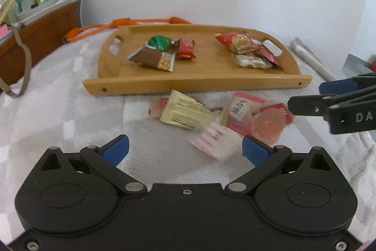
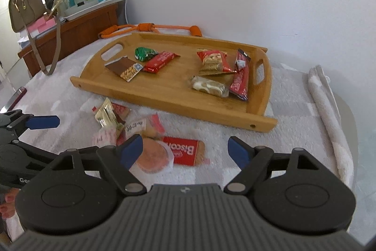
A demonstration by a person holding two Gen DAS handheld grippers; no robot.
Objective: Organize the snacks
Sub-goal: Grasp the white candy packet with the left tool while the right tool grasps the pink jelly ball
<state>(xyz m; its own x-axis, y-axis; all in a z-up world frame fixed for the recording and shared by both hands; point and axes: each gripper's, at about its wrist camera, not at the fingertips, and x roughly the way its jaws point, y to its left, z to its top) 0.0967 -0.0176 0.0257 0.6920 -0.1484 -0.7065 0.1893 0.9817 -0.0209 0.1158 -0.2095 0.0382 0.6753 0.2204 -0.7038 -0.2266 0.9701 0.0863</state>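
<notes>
White, plush bedding carries our wooden tray point(image 1: 195, 84) and a loose heap of snacks point(image 1: 211, 117) just in front of its near rim.

We hold both tools over the heap with nothing in either: the left gripper point(image 1: 185, 148) stands spread wide, a striped white packet point(image 1: 216, 142) lying between its blue pads but unpressed; the right gripper point(image 2: 185, 152) is released too, its pads either side of a round pink jelly cup point(image 2: 152, 157) and the red Biscoff packet point(image 2: 182, 149). The tray already holds two sorted groups, left and right. To do this well, we judge we should pick one packet at a time, come down squarely on its narrow width, avoid pinching a neighbour's wrapper, and keep our two tools from crossing.
</notes>
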